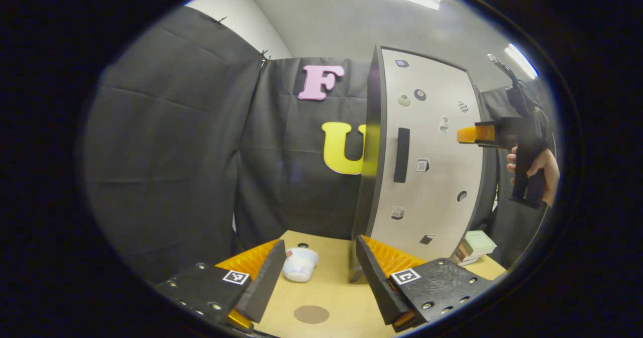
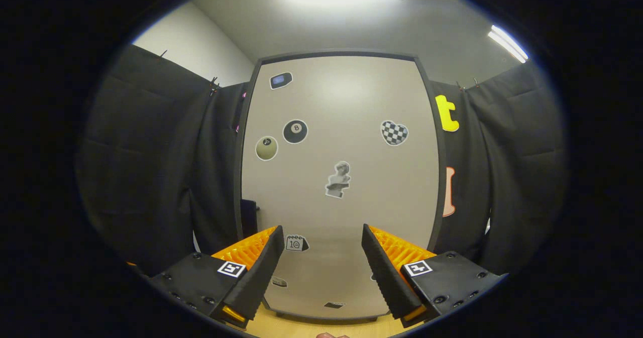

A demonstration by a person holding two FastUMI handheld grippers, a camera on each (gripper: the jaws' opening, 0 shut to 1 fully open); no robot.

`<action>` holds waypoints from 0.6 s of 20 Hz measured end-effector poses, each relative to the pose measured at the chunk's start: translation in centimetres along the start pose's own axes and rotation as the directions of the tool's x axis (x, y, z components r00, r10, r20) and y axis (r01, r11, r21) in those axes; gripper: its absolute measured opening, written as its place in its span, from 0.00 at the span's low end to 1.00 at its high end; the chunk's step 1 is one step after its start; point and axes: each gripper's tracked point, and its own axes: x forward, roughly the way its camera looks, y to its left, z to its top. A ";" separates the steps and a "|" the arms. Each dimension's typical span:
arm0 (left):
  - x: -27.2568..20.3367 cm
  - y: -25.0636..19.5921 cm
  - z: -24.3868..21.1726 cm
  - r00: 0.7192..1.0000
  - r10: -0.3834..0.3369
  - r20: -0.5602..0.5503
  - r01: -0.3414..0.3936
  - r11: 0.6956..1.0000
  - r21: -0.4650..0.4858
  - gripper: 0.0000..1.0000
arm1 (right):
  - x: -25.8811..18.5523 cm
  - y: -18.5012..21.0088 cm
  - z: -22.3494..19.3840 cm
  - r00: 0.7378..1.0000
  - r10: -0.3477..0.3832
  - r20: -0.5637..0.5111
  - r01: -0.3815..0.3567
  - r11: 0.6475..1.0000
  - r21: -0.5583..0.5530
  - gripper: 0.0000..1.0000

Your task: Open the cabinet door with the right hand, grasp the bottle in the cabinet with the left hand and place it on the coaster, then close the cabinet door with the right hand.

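Observation:
The tall cabinet stands on the table with its pale, sticker-covered door (image 1: 432, 147) (image 2: 341, 177) lying flat against the dark body (image 1: 372, 142). A black vertical handle (image 1: 401, 154) (image 2: 248, 217) runs along the door's left edge. My right gripper (image 1: 466, 134) (image 2: 321, 232) is open and points at the door front, close to it, right of the handle. A hand (image 1: 540, 164) holds it. My left gripper (image 1: 320, 246) is open and empty, low over the table, with the brown round coaster (image 1: 311, 314) below and between its fingers. The inside of the cabinet is hidden.
A small white plush object (image 1: 300, 264) lies on the wooden table (image 1: 331, 283) just left of the cabinet base. A stack of books (image 1: 474, 245) sits at the cabinet's right. Black cloth walls close in behind and on both sides.

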 end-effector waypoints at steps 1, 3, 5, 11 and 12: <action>-0.3 0.5 -0.2 1.000 0.010 -0.005 -0.010 1.000 0.001 0.85 | 0.4 0.8 0.4 1.000 0.009 0.009 -0.009 1.000 0.003 0.98; -1.0 1.6 -0.7 0.999 0.033 -0.013 -0.032 0.999 0.004 0.85 | 1.3 2.3 1.3 0.999 0.025 0.035 -0.025 1.000 0.003 0.94; -1.7 2.7 -1.2 0.998 0.057 -0.024 -0.057 0.998 0.002 0.84 | 2.2 3.9 1.5 0.998 0.042 0.040 -0.042 0.999 -0.001 1.00; -2.9 5.6 -2.8 0.991 0.122 -0.055 -0.125 0.991 -0.050 0.85 | 5.5 6.9 -1.0 0.998 0.064 -0.001 -0.064 0.998 0.026 0.99; -3.1 6.1 -3.2 0.989 0.131 -0.061 -0.135 0.989 -0.060 0.85 | 6.1 7.3 -1.6 0.998 0.066 -0.017 -0.066 0.998 0.026 0.96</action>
